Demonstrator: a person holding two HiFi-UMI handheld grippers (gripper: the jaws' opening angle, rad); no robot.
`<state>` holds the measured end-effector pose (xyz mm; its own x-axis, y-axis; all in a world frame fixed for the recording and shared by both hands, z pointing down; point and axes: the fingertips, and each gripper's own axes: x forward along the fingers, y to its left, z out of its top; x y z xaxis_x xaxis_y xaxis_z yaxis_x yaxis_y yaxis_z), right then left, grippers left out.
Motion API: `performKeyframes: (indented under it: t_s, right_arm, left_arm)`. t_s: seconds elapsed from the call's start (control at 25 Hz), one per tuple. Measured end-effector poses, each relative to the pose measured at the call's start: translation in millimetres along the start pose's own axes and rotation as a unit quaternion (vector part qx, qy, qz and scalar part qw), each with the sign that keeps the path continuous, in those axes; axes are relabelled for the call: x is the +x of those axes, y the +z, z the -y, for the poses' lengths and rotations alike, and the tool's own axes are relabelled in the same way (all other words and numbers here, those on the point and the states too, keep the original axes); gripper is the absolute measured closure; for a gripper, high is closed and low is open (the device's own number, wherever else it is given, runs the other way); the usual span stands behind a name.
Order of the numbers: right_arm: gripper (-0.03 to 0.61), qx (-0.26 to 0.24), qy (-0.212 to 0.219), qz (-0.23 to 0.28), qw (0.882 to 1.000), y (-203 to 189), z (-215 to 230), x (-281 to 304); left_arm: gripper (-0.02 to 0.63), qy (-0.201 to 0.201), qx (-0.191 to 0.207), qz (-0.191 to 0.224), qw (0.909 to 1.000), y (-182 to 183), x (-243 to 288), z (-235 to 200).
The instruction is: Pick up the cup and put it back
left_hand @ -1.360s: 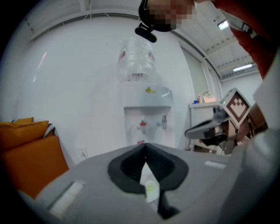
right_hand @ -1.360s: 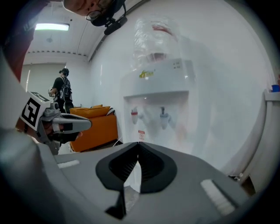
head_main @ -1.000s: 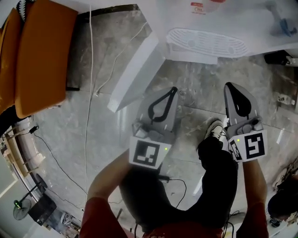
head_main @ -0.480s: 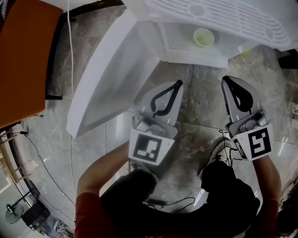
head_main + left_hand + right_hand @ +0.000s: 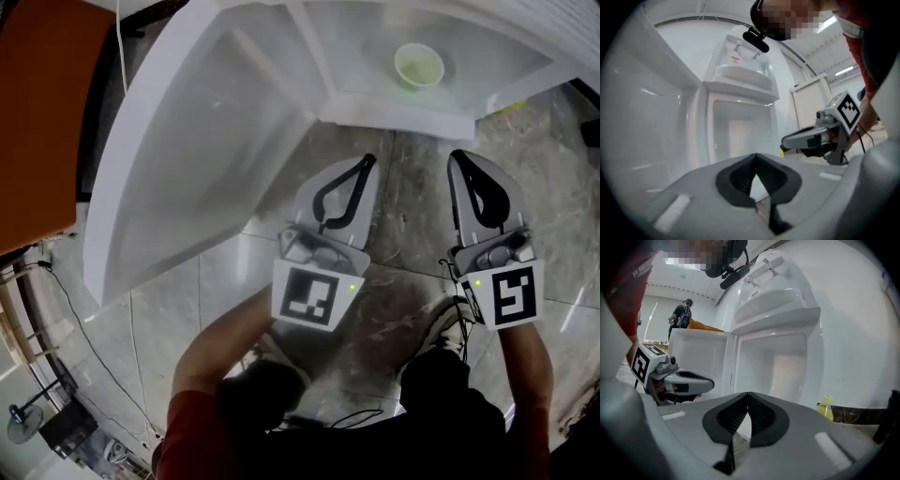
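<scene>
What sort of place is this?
Probably an indoor workspace or hall: a white water dispenser with its cabinet door open, a polished stone-tile floor, and strip lights overhead.

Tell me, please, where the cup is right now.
In the head view, the pale green cup stands at upper right, inside the white cabinet's open compartment, right of its swung-open door.

Held forward, side by side: left tool [image 5: 362, 163], right tool [image 5: 460, 157]; jaws together, both empty.

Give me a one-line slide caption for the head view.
Left gripper and right gripper, both shut and empty, point toward the open white cabinet with a pale green cup inside.
</scene>
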<state>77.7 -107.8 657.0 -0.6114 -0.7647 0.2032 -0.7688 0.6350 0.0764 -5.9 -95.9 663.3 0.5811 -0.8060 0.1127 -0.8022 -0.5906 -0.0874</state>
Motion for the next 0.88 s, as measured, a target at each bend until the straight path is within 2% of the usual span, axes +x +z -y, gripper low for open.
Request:
performKeyframes:
  t_s: [0.08,0.24,0.68,0.88]
  right_arm:
    - [0.577,0.006,-0.014,0.003,1.0,-6.1,3.7,1.7]
    - [0.577,0.01,-0.014,-0.005,1.0,-19.4,4.4,2.3]
    - [0.577,0.034,-0.012,-0.007,0.999,-30.5,4.8,-0.3]
    - [0.577,0.045,-0.017,-0.012,0.999,-37.2,10.0,-0.7]
  left_arm:
    - [0.613,-0.001,0.008,0.003,1.0,-3.7,1.7,4.8]
    - [0.613,0.006,0.02,0.001,0.9998,-7.2,1.9,5.8]
    - [0.612,0.042,-0.016,-0.011,0.9989,-22.8,1.6,0.4]
    - [0.612,0.051,-0.013,-0.012,0.9986,-24.8,5.3,-2.0]
